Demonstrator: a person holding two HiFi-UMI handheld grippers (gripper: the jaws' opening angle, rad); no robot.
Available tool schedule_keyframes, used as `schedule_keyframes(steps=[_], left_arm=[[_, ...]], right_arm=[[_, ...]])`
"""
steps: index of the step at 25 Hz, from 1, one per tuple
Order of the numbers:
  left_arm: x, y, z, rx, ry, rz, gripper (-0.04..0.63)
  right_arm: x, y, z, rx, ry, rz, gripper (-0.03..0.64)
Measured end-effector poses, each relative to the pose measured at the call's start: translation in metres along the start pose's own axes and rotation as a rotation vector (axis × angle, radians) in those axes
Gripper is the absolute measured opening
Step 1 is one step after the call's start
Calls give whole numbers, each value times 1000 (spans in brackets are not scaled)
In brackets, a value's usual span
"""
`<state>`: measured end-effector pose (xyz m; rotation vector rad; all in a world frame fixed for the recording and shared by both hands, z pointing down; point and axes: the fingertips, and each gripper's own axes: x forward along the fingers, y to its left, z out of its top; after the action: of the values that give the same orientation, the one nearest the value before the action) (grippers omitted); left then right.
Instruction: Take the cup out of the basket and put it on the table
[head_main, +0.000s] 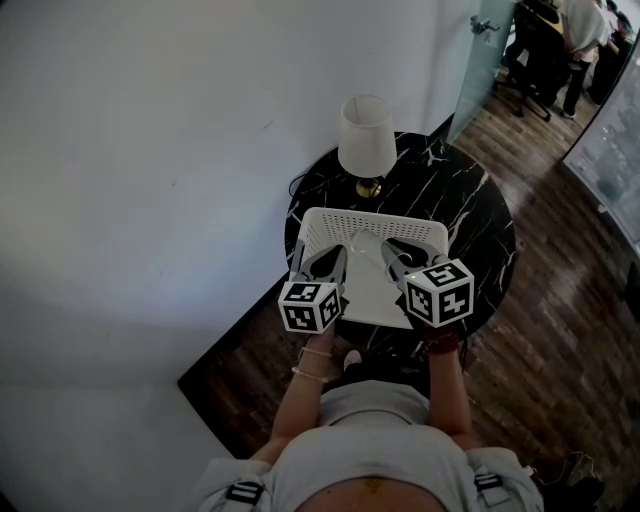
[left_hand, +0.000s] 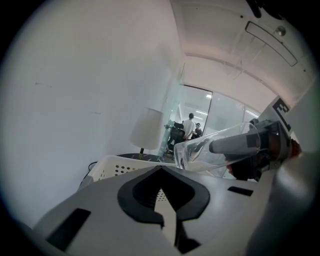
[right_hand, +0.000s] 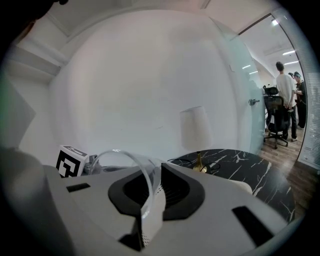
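Note:
A clear plastic cup (left_hand: 215, 150) hangs tipped on its side above the white perforated basket (head_main: 330, 220), which stands on the round black marble table (head_main: 470, 210). My right gripper (right_hand: 150, 200) is shut on the cup's rim (right_hand: 135, 165), with one jaw inside the cup and the other outside its wall. In the head view the right gripper (head_main: 397, 256) is over the basket's right half. My left gripper (head_main: 322, 265) hovers over the left half, apart from the cup. Its jaws (left_hand: 162, 200) are shut with nothing between them.
A white-shaded lamp (head_main: 365, 140) with a brass foot stands on the table behind the basket, close to the white wall. A dark cable lies by its foot. Wooden floor surrounds the table. People and office chairs (head_main: 560, 40) are far off past a glass partition.

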<state>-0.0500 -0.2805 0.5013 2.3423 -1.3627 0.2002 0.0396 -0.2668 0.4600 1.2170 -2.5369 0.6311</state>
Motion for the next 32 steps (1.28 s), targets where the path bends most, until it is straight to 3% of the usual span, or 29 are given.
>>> schedule_keyframes(steps=[32], left_arm=[[5, -8, 0, 0, 5, -24, 6]], right_arm=[[-11, -2, 8, -3, -20, -2, 37]])
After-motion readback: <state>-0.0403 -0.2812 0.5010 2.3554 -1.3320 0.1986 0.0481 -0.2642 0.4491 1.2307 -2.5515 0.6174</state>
